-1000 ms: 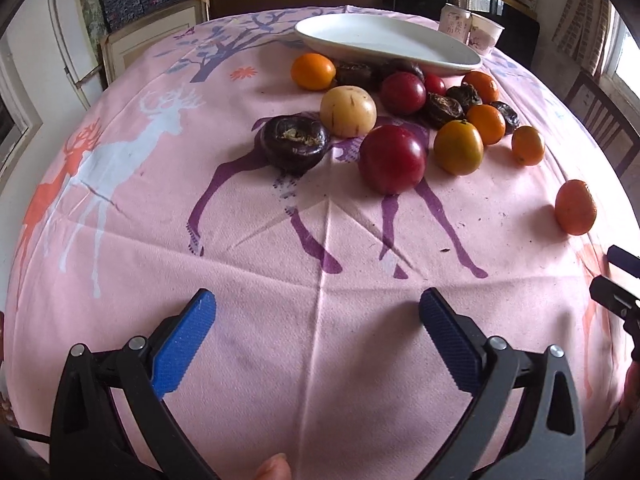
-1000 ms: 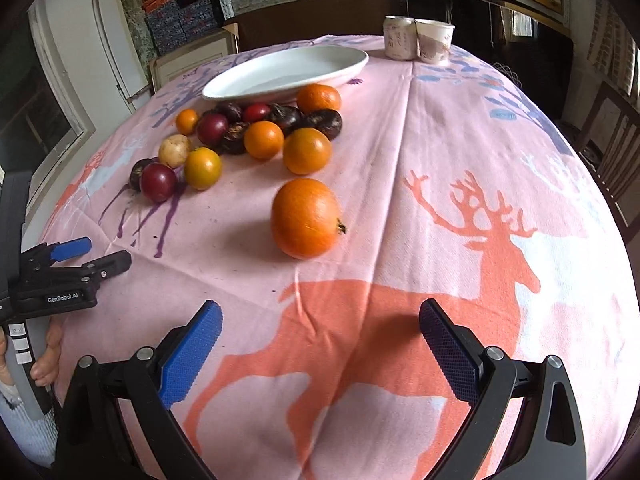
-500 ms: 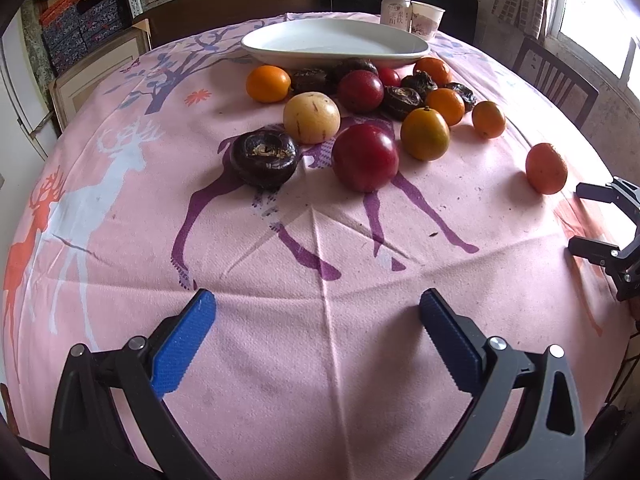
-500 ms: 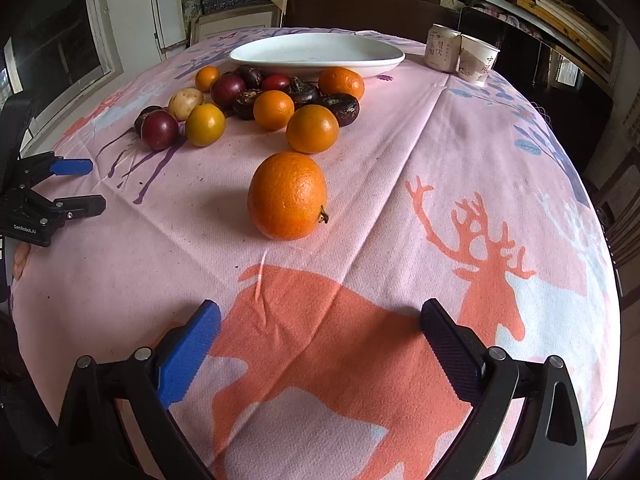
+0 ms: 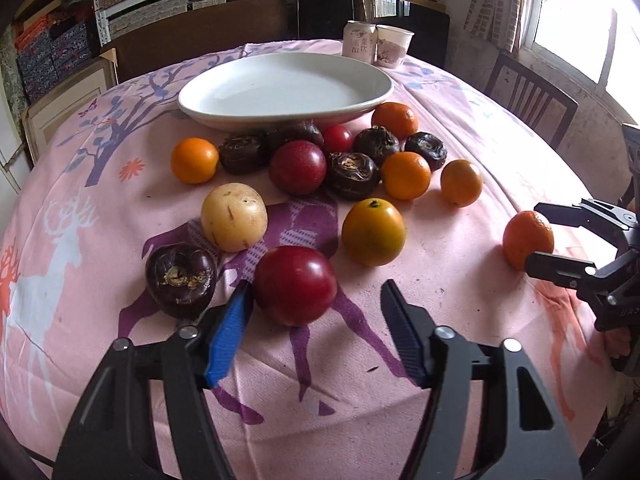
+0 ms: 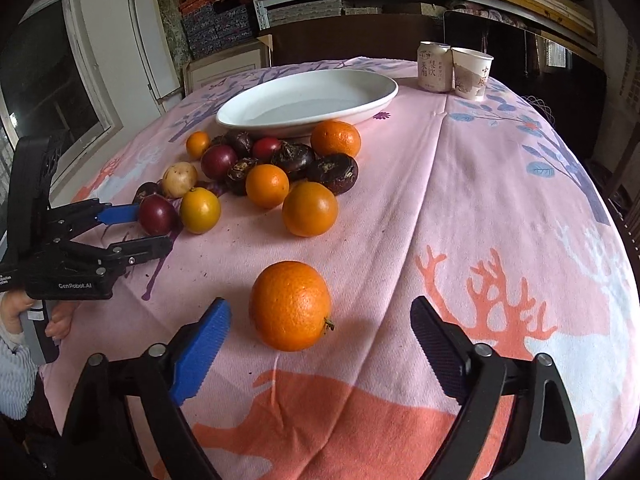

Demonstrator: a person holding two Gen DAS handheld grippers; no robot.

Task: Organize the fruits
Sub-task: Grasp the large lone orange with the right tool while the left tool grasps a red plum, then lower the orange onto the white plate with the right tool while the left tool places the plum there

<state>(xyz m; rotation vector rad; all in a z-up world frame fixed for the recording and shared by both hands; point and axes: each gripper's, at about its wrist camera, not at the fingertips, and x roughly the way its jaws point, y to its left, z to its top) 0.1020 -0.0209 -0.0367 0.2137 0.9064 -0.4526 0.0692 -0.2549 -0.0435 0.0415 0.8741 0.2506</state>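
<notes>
White plate (image 5: 360, 92) at the far side of the surface (image 6: 480, 220), nothing in it. Behind it, a can (image 6: 434, 66) and a paper cup (image 6: 472, 74) touching side by side; their contents can't be seen. All the fruit sits on the pink cloth just in front of the plate: oranges, dark wrinkled fruits, a pale yellow one (image 5: 234, 217), red ones. Left gripper (image 5: 316, 332) spread wide, its blue finger just beside a glossy red fruit (image 5: 295, 291), which lies between the jaws at the near edge of the cluster; contact is hard to judge. Right gripper (image 6: 320, 344) spread too, framing a lone orange (image 6: 290, 306), pebbled skin, small stem to the right, well apart from the pile. In the left view that orange is partly hidden by the right gripper's fingers. Both gripper bodies are cut off at the bottom edge.
</notes>
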